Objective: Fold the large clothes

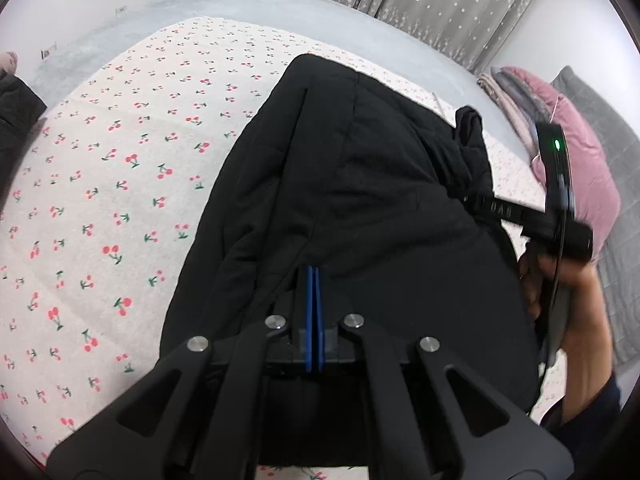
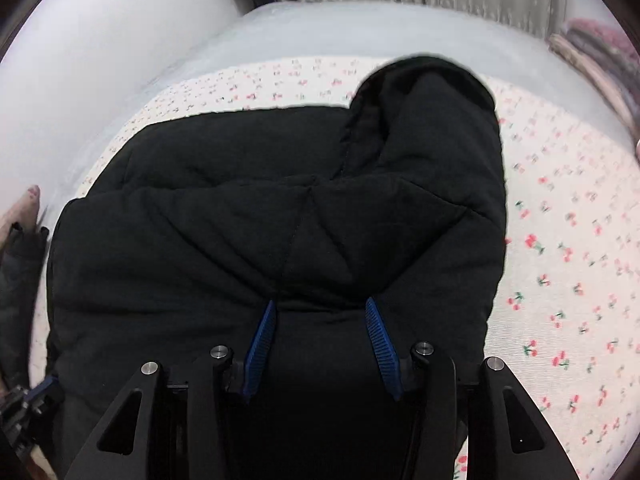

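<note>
the black coat point(image 1: 360, 184) lies on the bed point(image 1: 120, 160), on the cherry-print sheet point(image 2: 560, 280), already doubled into a thick padded bundle. in the left wrist view its long axis runs away from the camera, from the near edge up toward the far side of the bed.

left tool point(image 1: 313, 280): blue pads pressed flat together with no gap, tips at or in a crease of the coat. whether a thin layer of cloth is pinched between them cannot be told; black on black hides it.

right tool point(image 2: 320, 312): jaws about half open, with a fat fold of coat filling the space between the blue pads. the pads appear to bear on the cloth at both sides, so i judge this a hold on a thick wad of the coat, probably its near edge.

relation that matters: both tools sit at the coat's near end, the bulk of it lying ahead of them. from the right tool the bundle spreads wide to the left, with a rounded lobe, perhaps a sleeve or hood, standing up at the far right point(image 2: 432, 120). the right tool holds the thicker part, so a further fold would be carried over by it, away from the person.

hidden or unclear: the near hem is covered by both tool bodies. the right wrist view is blurred at its edges. in the left view the right tool's body point(image 1: 560, 216) and the hand point(image 1: 576, 320) holding it are cut by the frame edge. dark cloth at the left border point(image 1: 16, 104) cannot be identified.
</note>
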The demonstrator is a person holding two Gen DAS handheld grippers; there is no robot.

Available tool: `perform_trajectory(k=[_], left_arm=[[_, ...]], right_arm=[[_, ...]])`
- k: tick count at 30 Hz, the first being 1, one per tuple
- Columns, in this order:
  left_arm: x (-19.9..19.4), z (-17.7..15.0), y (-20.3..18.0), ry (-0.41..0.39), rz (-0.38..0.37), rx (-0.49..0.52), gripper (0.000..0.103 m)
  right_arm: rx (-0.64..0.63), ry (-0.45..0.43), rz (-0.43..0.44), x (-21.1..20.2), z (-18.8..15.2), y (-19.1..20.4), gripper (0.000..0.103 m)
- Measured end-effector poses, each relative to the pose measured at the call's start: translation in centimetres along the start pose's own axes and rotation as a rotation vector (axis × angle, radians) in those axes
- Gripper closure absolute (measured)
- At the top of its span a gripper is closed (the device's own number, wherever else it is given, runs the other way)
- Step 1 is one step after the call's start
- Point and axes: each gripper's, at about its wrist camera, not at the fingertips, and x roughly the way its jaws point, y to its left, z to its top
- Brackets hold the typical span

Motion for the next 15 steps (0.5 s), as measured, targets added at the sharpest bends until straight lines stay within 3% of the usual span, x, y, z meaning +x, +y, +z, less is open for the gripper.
perform_trajectory(k=[3, 5, 6, 7, 8, 9, 12, 15], left_arm=[[-0.8, 0.4, 1.0, -0.007, -0.078, -0.028, 0.098], [-2.0, 0.3, 2.4, -0.025, -0.124, -0.061, 0.098], [-2.8, 0.2, 3.0, -0.034, -0.117, -0.07, 0.083], [-3.4, 0.2, 3.5, -0.037, -0.051, -0.07, 0.065], [-3.9, 0.0, 3.7, -0.052, 0.0, -0.063, 0.036], [-4.7, -0.3, 4.0, -0.094, 0.026, -0.04, 0.03], [-5.3, -0.9, 4.4, -0.094, -0.014, -0.017, 0.03], [-4.5, -1.7, 4.4, -0.039, -0.044, -0.002, 0.029]], right_arm=[[-0.002, -0.035, -0.003, -2.2, -0.8, -0.3, 0.051], [0.076, -0.052, 0.063, -5.0, -2.2, -1.5, 0.044], [0.107, -0.067, 0.111, -6.5, -3.1, -2.2, 0.036], [0.121, -0.084, 0.15, -7.8, -3.9, -2.7, 0.028], [0.125, -0.093, 0.18, -9.3, -5.1, -3.3, 0.026], [0.126, -0.09, 0.19, -10.4, -6.3, -3.8, 0.025], [0.109, -0.076, 0.166, -12.6, -10.0, -4.9, 0.025], [0.108, -0.061, 0.23, -13.0, -12.6, -5.1, 0.025]])
